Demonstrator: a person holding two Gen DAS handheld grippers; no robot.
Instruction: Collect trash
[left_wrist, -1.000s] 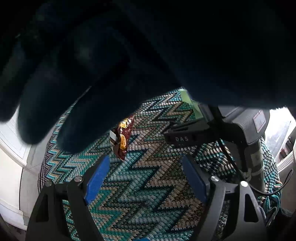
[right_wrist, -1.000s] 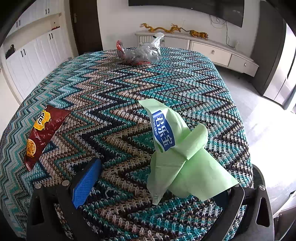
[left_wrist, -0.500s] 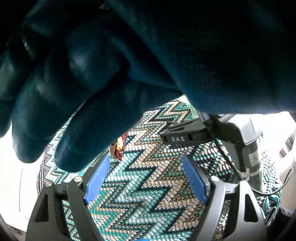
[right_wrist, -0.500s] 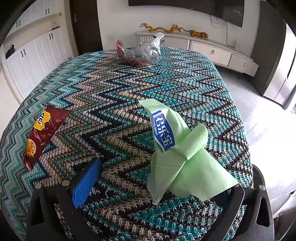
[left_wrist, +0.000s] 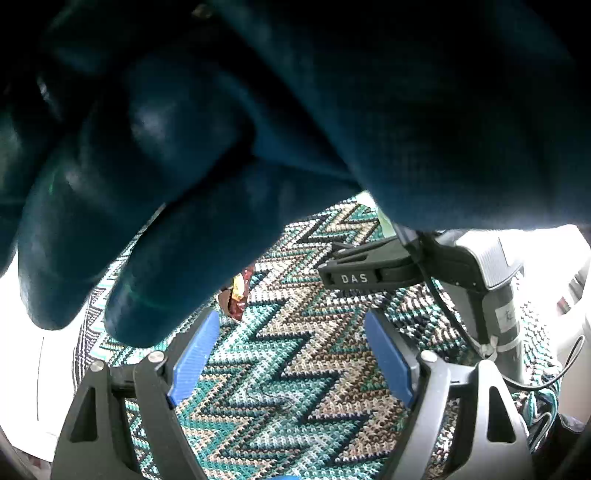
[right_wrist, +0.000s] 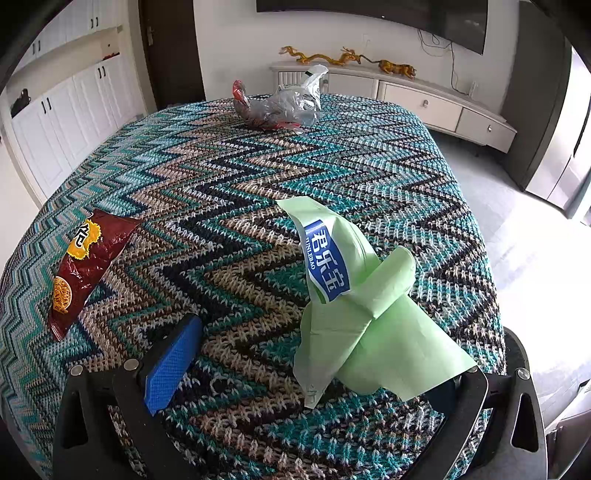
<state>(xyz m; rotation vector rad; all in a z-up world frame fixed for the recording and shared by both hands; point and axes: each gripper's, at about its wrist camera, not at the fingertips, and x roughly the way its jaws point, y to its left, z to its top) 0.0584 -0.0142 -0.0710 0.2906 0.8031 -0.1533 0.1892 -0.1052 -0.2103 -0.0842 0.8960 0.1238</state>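
Right gripper (right_wrist: 306, 365) fingers spread, green wrapper (right_wrist: 354, 314) between, against right one

Snack wrapper (right_wrist: 86, 266) on tablecloth (right_wrist: 258, 177) at left, paper wrapper (right_wrist: 354, 302) near right, plastic bag (right_wrist: 284, 105) at far edge

Trash scattered on a zigzag-knit tablecloth (right_wrist: 258, 192).
Green wrapper (right_wrist: 354, 306) at the wide-open right gripper (right_wrist: 310, 365); red snack packet (right_wrist: 86, 266) left; crumpled plastic bag (right_wrist: 284, 107) far.
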